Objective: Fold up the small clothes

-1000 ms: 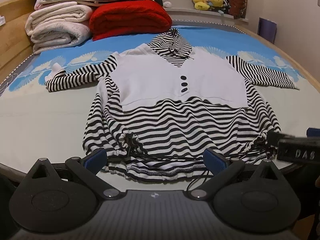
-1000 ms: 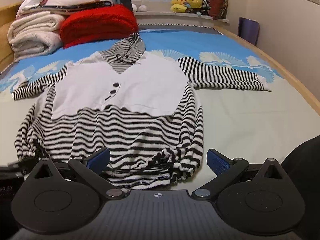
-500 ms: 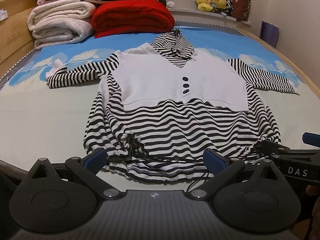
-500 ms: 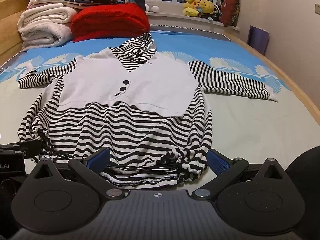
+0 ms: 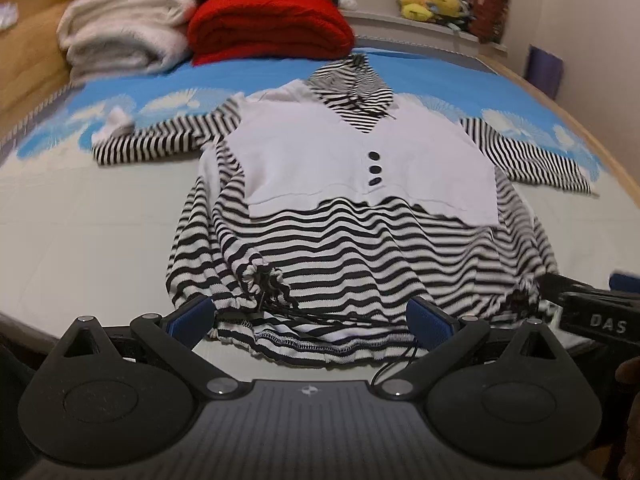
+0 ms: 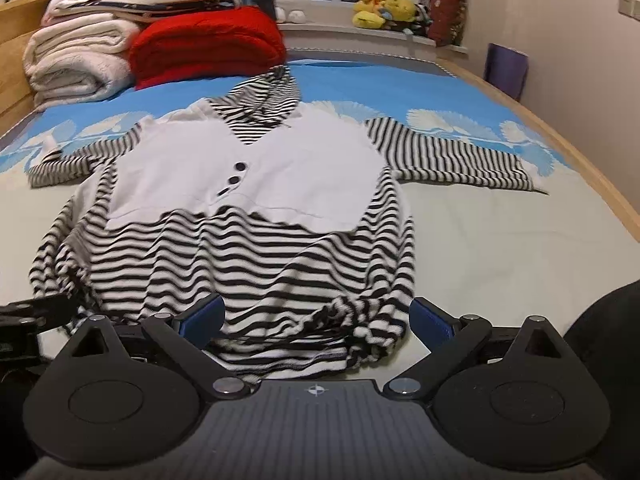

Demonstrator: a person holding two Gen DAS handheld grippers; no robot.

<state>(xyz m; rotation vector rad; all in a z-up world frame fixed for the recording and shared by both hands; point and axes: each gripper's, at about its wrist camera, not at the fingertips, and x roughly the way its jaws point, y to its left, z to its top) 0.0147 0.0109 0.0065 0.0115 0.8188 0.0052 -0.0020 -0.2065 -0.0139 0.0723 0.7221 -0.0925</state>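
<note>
Both tongs stand with their blue-padded fingers spread wide apart, gripping nothing: the left gripper (image 5: pixel 308 318) hovers at the near hem of the garment toward its left half, and the right gripper (image 6: pixel 316 316) hovers at the same hem toward its right half, each with the gathered edge lying between its fingers.

Carrying everything is the bed (image 5: pixel 80 232), pale across its near part and blue with white fan shapes toward its far edge, with a wooden rim (image 6: pixel 580 152) along the right side. Spread flat on the middle of the bed lies the striped top (image 5: pixel 360 248), black and white, hem toward the near edge, hood toward the far edge, both sleeves stretched out to the sides. A white vest panel (image 5: pixel 360 168) covers its chest.

At the bed's far left corner sits a stack of cream blankets (image 6: pixel 76 64), with a folded red blanket (image 6: pixel 204 46) just beside it. Yellow plush toys (image 6: pixel 380 6) sit on the sill beyond the far edge.

Three dark buttons (image 5: pixel 374 168) run down the panel's centre. Dark drawstrings (image 5: pixel 268 292) bunch at the hem's left gather.
</note>
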